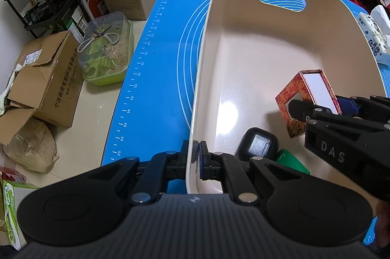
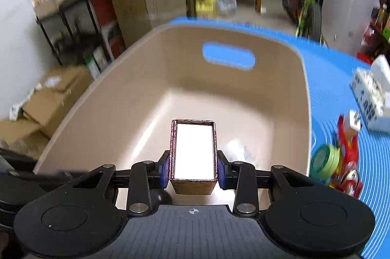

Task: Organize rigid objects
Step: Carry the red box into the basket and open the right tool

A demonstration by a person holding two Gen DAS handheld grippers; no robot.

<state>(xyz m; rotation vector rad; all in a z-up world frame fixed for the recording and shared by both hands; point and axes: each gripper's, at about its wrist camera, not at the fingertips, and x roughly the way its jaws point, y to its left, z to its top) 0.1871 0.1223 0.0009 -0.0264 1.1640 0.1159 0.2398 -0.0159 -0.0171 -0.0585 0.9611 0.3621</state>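
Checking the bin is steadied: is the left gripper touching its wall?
Touching. Left wrist view shows the left gripper with fingers clamped either side of the bin wall.

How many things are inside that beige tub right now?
3. A black case and a green box lie at the beige tub's near end; the right gripper holds a red patterned box above the floor. More may be hidden behind the grippers.
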